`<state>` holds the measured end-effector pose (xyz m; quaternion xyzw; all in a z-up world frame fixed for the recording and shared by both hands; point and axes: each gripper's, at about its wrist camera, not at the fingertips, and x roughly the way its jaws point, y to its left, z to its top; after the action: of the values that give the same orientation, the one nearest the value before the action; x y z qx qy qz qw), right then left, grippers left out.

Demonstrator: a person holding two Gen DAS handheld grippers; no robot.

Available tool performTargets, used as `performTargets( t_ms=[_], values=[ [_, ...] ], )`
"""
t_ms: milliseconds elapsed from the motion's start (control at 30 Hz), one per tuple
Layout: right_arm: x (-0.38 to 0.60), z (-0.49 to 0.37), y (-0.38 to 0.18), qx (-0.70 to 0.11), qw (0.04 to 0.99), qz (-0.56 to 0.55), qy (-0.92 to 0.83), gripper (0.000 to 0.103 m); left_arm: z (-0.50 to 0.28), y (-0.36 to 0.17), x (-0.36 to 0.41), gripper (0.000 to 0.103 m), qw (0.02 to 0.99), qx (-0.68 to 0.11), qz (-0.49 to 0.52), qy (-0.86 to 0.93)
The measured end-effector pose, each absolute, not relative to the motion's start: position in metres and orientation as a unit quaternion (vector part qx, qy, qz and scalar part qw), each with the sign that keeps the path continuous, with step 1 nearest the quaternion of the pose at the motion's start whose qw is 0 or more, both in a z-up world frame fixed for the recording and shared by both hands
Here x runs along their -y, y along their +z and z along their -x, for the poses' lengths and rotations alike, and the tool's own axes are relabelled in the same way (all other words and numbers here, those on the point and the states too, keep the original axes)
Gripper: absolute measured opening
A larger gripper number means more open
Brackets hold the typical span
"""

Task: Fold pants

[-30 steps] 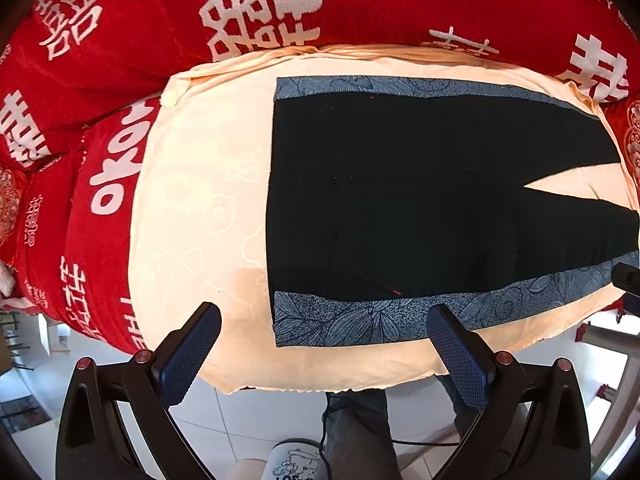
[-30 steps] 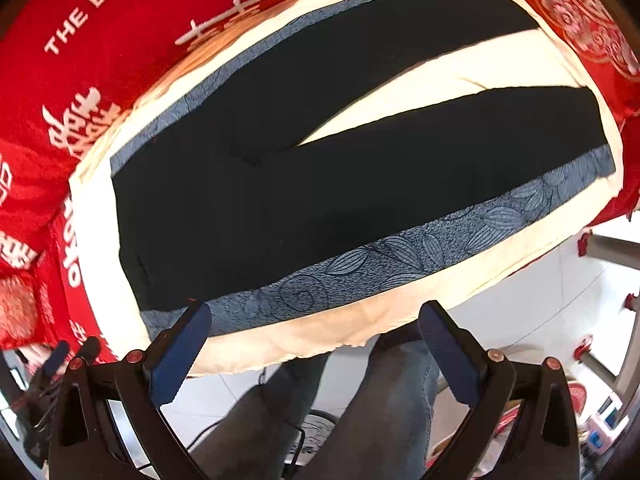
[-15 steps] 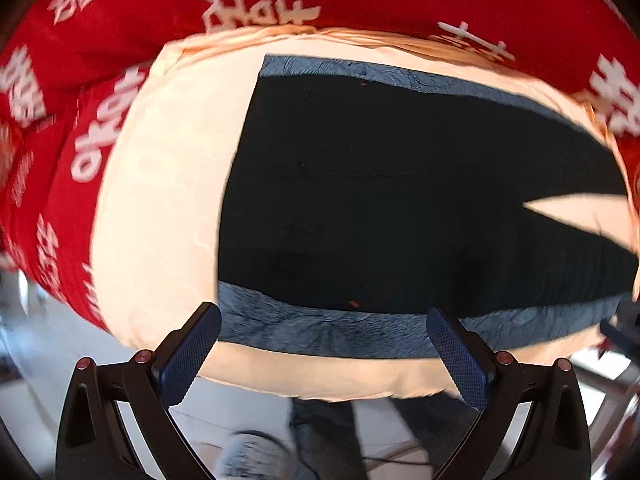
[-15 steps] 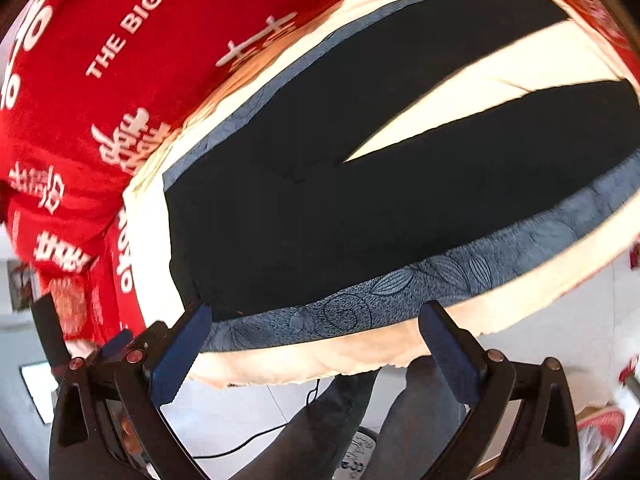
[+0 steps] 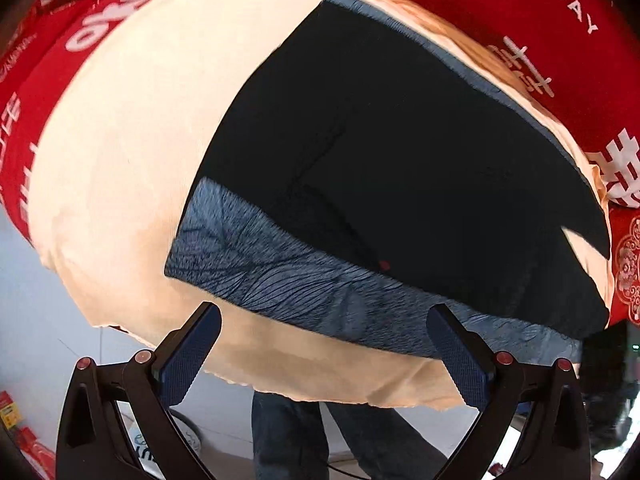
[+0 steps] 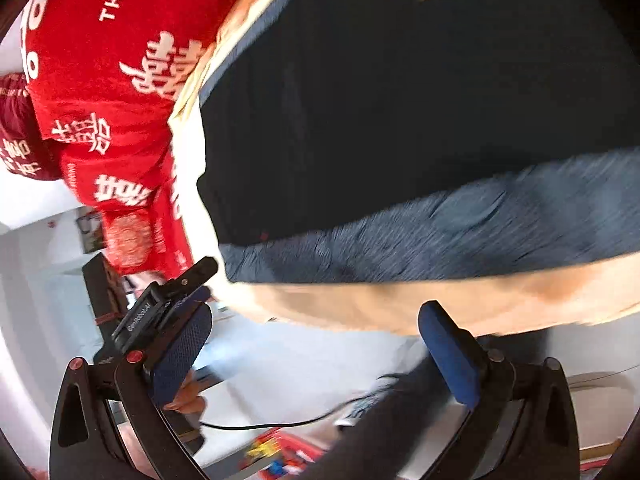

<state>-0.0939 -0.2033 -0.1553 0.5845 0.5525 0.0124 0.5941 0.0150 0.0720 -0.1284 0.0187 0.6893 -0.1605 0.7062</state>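
Note:
Black pants (image 5: pixel 400 168) with a blue leaf-patterned side stripe (image 5: pixel 304 280) lie flat on a cream cloth (image 5: pixel 132 152). Their waistband end is at the left and the legs run off to the right. My left gripper (image 5: pixel 324 356) is open, just in front of the cloth's near edge, below the stripe near the waist corner. In the right wrist view the same pants (image 6: pixel 400 112) and stripe (image 6: pixel 460 232) fill the upper right, blurred. My right gripper (image 6: pixel 316 352) is open with nothing between its fingers, just off the cloth's near edge.
A red blanket with white characters (image 5: pixel 500 8) surrounds the cream cloth (image 6: pixel 380 304). The person's dark trouser legs (image 5: pixel 320 432) stand below the surface edge. The other gripper and a hand (image 6: pixel 168 312) show at lower left in the right wrist view. White floor with small items lies below.
Both grippers have come closer to the near edge of the pants and swung leftward toward the waist end. Both stay open. The pants have not moved.

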Motion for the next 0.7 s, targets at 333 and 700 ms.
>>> performTargets(
  t_ms=[333,700],
  values=[
    [0.166,0.096,-0.224,-0.486,0.582,-0.651,0.022,0.100,-0.009,-0.152,-0.098,0.103,0.687,-0.692,0.031,-0.219],
    [0.171,0.080,-0.225,-0.427,0.548,-0.719,0.024,0.018,-0.004,-0.163,-0.092,0.103,0.656,-0.713,0.116,-0.220]
  ],
)
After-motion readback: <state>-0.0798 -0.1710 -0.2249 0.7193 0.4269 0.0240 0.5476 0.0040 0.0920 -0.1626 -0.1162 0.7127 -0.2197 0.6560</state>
